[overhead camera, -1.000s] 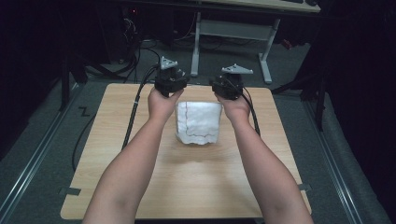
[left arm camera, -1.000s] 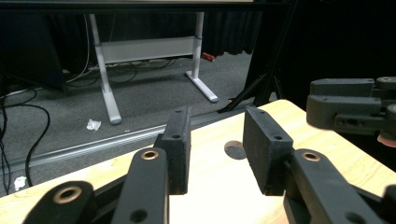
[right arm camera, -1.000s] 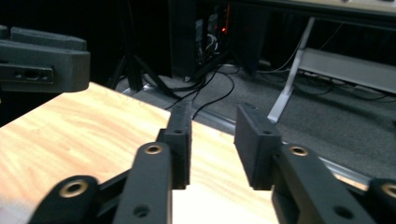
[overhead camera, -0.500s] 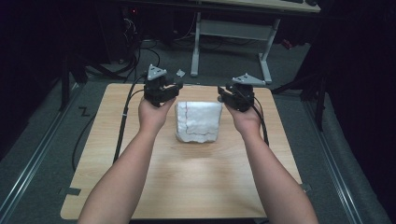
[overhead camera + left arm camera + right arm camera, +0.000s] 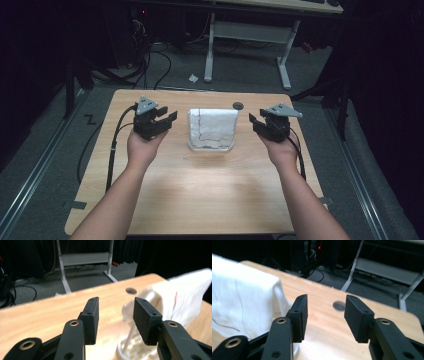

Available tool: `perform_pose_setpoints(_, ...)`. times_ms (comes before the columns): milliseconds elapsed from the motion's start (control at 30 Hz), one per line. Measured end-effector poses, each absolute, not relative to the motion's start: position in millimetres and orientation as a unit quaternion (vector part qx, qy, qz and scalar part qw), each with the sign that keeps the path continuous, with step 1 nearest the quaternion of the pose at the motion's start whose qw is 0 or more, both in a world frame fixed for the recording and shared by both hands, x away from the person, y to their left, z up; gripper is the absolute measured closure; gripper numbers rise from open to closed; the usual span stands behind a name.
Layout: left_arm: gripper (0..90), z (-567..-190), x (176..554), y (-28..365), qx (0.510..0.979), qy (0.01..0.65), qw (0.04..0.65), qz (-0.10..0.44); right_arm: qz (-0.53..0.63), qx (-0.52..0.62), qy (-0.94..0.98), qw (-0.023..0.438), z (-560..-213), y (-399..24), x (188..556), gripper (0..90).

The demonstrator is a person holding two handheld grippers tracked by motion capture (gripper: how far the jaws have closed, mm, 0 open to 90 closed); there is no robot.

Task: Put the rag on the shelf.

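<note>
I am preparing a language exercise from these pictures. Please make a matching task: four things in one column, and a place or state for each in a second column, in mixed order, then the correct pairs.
Things:
1. left gripper
2. right gripper
3. white cloth
4. round hole

Places or states:
A. in the tabletop, behind the cloth
B. open, held to the left of the cloth
C. draped over a white rack at the table's middle
D. open, held to the right of the cloth

Pairs: 1-B, 2-D, 3-C, 4-A
</note>
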State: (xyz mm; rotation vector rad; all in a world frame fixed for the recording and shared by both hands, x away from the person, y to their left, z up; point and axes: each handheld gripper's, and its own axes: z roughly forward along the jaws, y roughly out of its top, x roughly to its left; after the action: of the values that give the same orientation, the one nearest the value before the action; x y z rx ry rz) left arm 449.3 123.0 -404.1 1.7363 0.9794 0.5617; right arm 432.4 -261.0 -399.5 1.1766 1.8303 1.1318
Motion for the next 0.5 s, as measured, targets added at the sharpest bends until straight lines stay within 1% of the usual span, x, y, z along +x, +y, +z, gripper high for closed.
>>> perform_pose_setpoints(67,55.7,-415,440,128,0.731,0.404,0.5,0.229,0.43,0.451,0.707,0.335,-403,-263,425,51.3)
perform_pose_setpoints(133,55.4,-425,432,131,0.739,0.401,0.493,0.224,0.431,0.444,0.708,0.339,-408,-265,416,51.4)
perform_pose_setpoints(333,53.6,-464,401,136,0.77,0.396,0.464,0.185,0.421,0.434,0.725,0.331,-428,-260,390,48.6)
perform_pose_setpoints(433,52.0,-484,380,140,0.789,0.389,0.446,0.164,0.415,0.432,0.736,0.315,-448,-256,376,47.7)
perform_pose_setpoints(500,51.1,-499,364,143,0.786,0.396,0.456,0.129,0.415,0.436,0.742,0.295,-465,-251,364,47.4)
